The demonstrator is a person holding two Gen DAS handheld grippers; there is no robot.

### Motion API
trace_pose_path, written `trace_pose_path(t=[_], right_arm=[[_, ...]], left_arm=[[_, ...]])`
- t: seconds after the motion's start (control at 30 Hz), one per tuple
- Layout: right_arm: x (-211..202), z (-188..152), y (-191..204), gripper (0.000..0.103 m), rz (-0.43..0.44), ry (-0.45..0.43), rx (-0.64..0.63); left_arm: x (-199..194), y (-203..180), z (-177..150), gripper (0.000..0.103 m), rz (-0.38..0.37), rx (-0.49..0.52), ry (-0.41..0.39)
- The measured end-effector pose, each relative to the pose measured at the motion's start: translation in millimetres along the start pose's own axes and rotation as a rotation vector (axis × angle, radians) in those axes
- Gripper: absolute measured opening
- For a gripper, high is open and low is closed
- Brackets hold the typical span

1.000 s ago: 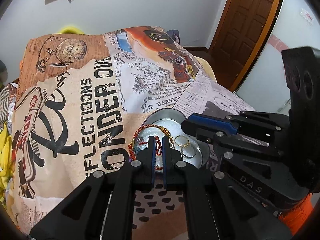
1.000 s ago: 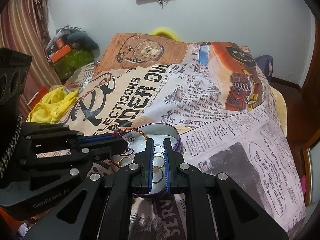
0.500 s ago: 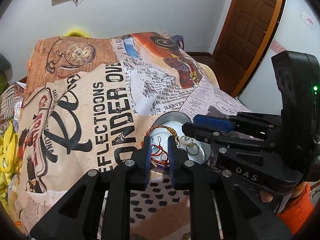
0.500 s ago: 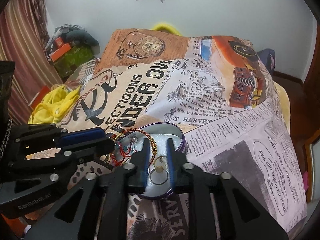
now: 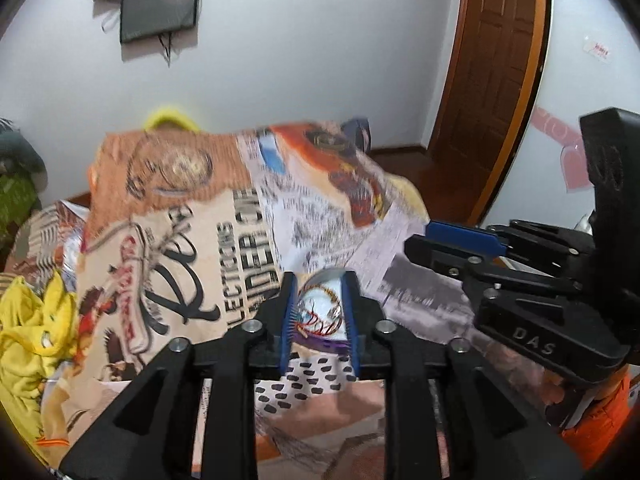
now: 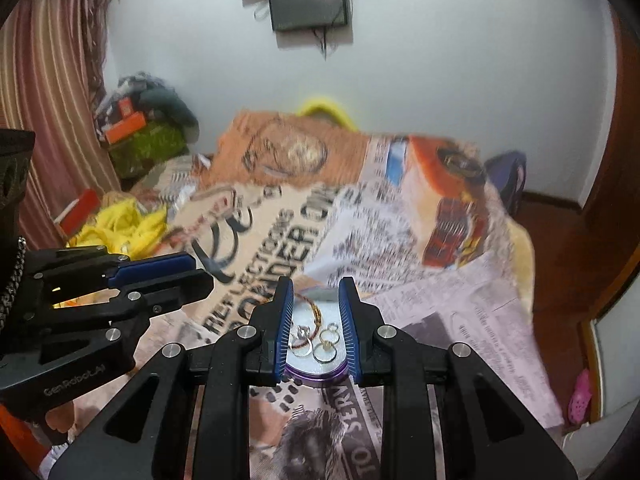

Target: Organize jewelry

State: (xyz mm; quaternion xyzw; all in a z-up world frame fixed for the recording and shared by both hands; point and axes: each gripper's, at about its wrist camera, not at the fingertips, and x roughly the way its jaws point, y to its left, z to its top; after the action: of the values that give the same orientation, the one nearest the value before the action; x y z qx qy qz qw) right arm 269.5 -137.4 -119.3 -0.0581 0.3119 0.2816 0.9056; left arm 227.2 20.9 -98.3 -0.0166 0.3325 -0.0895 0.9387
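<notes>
A printed bedspread [image 6: 440, 320] covered the bed. My left gripper [image 5: 319, 300] hung parted and empty above the tin [image 6: 318, 374] holding the bangle [image 5: 324, 294] and rings [image 6: 326, 350]. My right gripper [image 6: 316, 320] gaped too; I judged slow, steady hands best.

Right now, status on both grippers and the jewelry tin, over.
Left gripper open, empty. Right gripper open, empty. Bracelet and rings lie in the tin on the bedspread. Nothing in the way.
</notes>
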Motion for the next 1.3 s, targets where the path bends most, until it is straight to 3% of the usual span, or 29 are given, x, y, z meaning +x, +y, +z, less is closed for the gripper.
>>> trace_pose_path(t=[0.37, 0.6, 0.67, 0.73, 0.8, 0.93, 1.0, 1.3], right_arm=[[-148.0, 10.0, 32.6, 0.021, -0.065, -0.333, -0.004], [-218.5, -4.4, 59.3, 0.023, -0.113, -0.516, -0.020], [-228.0, -8.8, 65.3, 0.031, -0.128, -0.547, -0.020], [-236.1, -13.7, 70.8, 0.048, -0.147, -0.577, -0.016], [-241.1, -18.6, 75.4, 0.059, -0.170, -0.604, -0.013], [-245.0, -24.2, 83.0, 0.090, -0.224, -0.640, -0.010], [-247.0, -26.3, 85.0, 0.100, -0.241, -0.657, -0.005], [-248.7, -35.6, 88.4, 0.103, -0.281, -0.643, -0.016]], left_arm=[[-140.5, -31.6, 8.5, 0.036, 0.017, 0.028, -0.323], [-215.5, -57.7, -11.2, 0.058, 0.072, 0.048, -0.524], [-228.3, -61.7, -18.5, 0.069, 0.087, 0.040, -0.553], [-237.4, -63.6, -25.5, 0.093, 0.110, 0.025, -0.581], [-244.6, -64.3, -32.2, 0.100, 0.131, 0.011, -0.609], [-250.7, -64.1, -38.3, 0.103, 0.145, 0.001, -0.604], [-253.4, -62.7, -39.3, 0.103, 0.145, -0.010, -0.604], [-255.2, -59.6, -44.7, 0.103, 0.168, -0.023, -0.598]])
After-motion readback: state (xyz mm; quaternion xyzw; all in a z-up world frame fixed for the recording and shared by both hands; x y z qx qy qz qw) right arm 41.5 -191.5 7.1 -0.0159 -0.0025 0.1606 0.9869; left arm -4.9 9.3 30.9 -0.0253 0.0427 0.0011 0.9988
